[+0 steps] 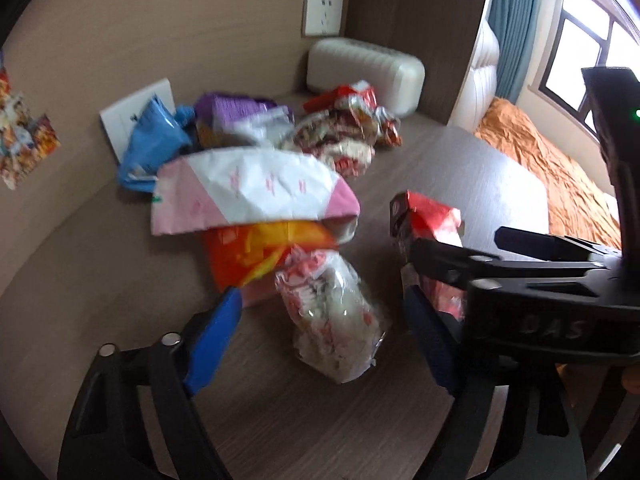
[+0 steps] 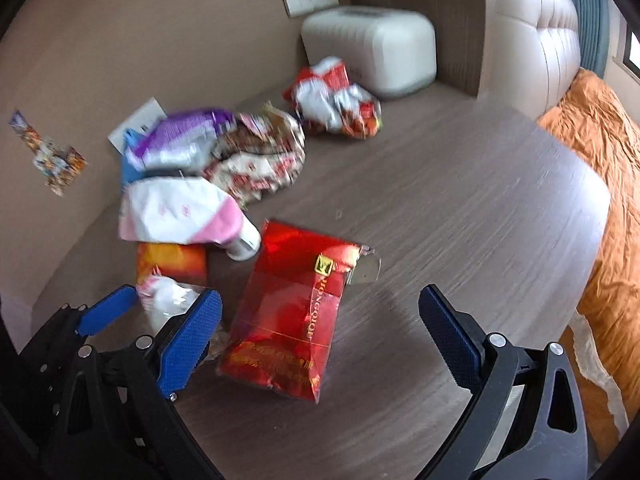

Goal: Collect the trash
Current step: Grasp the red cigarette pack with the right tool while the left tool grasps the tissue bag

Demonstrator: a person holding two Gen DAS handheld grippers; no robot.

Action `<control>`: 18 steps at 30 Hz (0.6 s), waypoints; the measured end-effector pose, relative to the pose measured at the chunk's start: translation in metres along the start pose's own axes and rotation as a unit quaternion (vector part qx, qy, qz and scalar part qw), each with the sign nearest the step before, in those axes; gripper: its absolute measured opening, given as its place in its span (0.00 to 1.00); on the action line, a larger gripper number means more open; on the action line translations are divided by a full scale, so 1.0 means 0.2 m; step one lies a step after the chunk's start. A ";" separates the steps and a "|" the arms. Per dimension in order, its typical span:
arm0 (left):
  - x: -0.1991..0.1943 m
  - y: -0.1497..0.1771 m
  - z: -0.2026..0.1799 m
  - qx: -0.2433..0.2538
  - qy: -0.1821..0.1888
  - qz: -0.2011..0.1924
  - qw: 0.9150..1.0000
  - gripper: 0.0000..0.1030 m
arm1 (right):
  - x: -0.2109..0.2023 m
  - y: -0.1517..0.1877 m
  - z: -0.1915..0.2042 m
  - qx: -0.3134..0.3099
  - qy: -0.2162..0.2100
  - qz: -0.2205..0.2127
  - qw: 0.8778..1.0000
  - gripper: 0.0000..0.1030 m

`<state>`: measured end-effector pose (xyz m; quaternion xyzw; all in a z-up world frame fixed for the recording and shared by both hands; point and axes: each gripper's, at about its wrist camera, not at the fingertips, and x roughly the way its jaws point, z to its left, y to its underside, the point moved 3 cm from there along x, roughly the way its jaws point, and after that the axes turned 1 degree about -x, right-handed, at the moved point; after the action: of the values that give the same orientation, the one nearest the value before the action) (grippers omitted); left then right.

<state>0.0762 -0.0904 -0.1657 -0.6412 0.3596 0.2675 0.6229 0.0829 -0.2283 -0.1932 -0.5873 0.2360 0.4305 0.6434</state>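
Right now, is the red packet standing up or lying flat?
Lying flat: the red packet rests face up on the table, its printed front showing.

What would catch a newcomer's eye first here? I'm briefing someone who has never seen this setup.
Probably the shiny red packet, lying on the wooden tabletop between the open fingers of the right gripper. Next, the heap of crumpled wrappers toward the wall, topped by a pink and white bag, with a clear crinkled wrapper between the open fingers of the left gripper. An orange bedspread glows beyond the table's far edge.
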 end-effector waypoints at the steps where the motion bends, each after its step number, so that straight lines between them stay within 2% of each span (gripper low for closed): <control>1: 0.02 0.00 0.00 -0.004 0.006 0.007 1.000 0.69 | 0.02 0.01 0.00 -0.001 0.003 0.008 1.000 0.87; 5: 0.10 0.02 0.03 -0.030 0.023 0.026 0.999 0.58 | 0.05 0.03 -0.01 -0.006 0.015 0.019 1.000 0.60; 6: 0.11 0.01 0.02 -0.029 0.023 0.027 0.999 0.46 | 0.05 0.03 -0.01 -0.010 0.019 0.017 1.000 0.56; 11: 0.09 0.00 0.00 -0.007 0.031 0.030 0.999 0.45 | -0.03 0.06 -0.08 0.010 0.009 0.009 1.000 0.55; 18: -0.03 -0.02 -0.05 0.018 0.048 0.030 0.998 0.45 | -0.17 0.08 -0.15 0.021 0.016 -0.010 1.000 0.55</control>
<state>0.0738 -0.1003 -0.1573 -0.6307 0.4126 0.2484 0.6085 0.0577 -0.2666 -0.1807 -0.5829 0.2487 0.4096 0.6562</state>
